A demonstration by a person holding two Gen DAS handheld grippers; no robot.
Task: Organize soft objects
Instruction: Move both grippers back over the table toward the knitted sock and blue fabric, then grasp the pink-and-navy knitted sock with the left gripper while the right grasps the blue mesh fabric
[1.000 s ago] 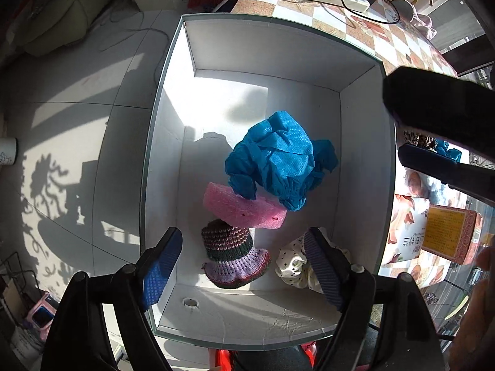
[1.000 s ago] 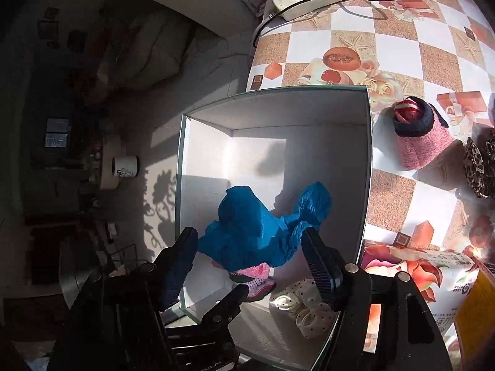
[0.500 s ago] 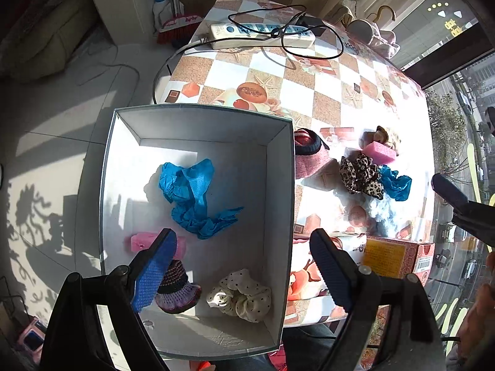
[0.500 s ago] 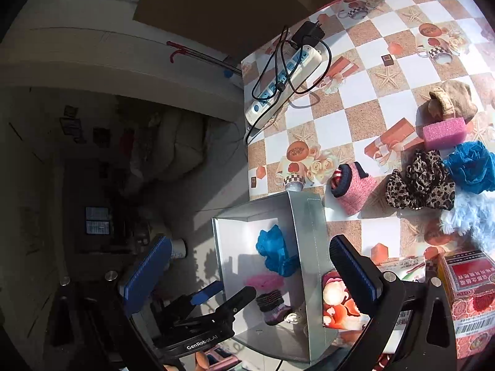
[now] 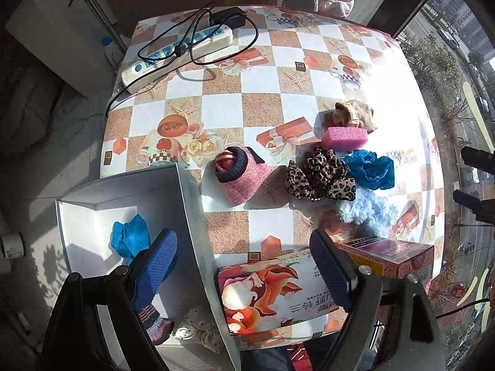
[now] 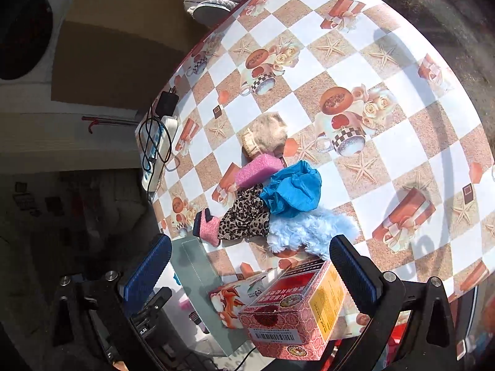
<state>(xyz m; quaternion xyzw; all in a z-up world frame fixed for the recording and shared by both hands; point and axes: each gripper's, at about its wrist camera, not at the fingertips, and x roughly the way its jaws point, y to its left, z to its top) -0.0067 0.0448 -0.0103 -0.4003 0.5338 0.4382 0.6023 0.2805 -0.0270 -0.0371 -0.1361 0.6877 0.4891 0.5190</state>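
Note:
The white box (image 5: 191, 204) stands at the table's left edge and holds a blue cloth (image 5: 128, 238), a small knit hat (image 5: 156, 324) and a dotted scrunchie (image 5: 198, 330). On the table lie a pink knit hat (image 5: 241, 176), a leopard scrunchie (image 5: 318, 176), a pink sponge (image 5: 345, 137), a second blue cloth (image 5: 369, 168), a pale blue fluffy piece (image 5: 365, 210) and a tan piece (image 5: 355, 113). My left gripper (image 5: 244, 266) hangs open and empty over the box's right wall. My right gripper (image 6: 250, 253) is open and empty above the pile: sponge (image 6: 258, 170), blue cloth (image 6: 294, 188), leopard scrunchie (image 6: 244, 216).
A flowered tissue pack (image 5: 272, 290) and a red carton (image 6: 297, 312) sit at the table's near edge, just below both grippers. A power strip (image 5: 176, 55) with a looped black cable lies at the far left corner. Floor lies left of the box.
The blue cloth that was between the right gripper's fingers now lies in the box. Both grippers have drawn up and away from the box toward the table and the pile.

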